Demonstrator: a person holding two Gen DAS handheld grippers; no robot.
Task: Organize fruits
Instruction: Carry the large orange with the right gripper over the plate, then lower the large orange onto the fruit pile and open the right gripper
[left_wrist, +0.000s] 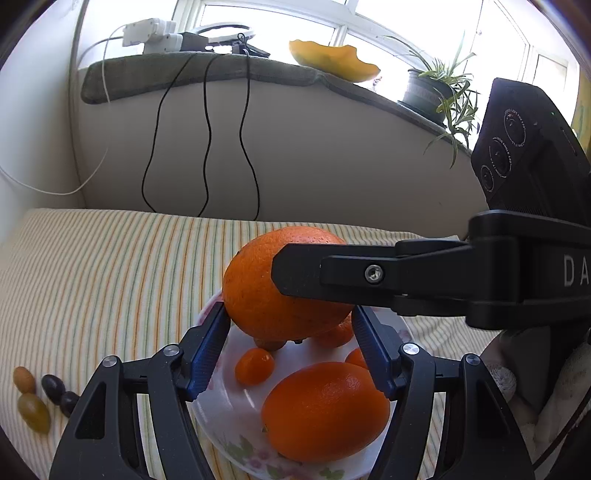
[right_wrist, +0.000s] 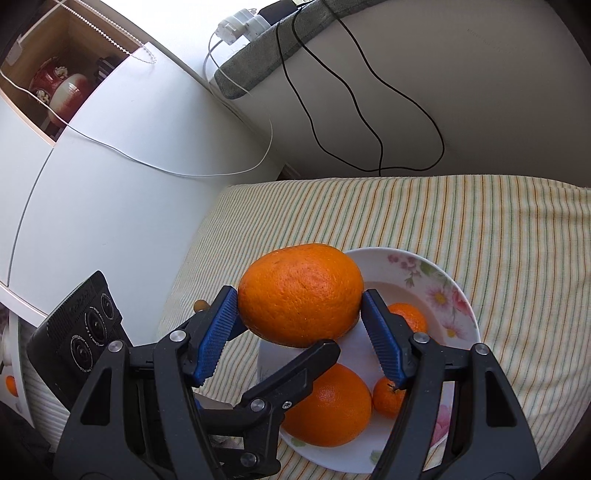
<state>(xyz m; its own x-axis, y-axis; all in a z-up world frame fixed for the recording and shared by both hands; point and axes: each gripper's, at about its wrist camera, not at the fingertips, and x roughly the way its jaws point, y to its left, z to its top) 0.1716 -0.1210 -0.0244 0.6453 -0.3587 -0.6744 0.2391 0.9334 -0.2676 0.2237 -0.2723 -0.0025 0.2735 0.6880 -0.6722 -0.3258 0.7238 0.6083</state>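
A large orange hangs just above a flowered white plate. Both grippers grip it from crossing directions. My left gripper presses its blue pads on the orange's lower sides; one of its fingers shows under the fruit in the right wrist view. My right gripper clamps the orange's two ends, and one of its fingers crosses the fruit in the left wrist view. On the plate lie a second large orange and several small mandarins.
The plate sits on a striped cloth. Green and dark grapes lie on the cloth at the left. Black cables hang down the wall behind. A white cabinet stands to the left.
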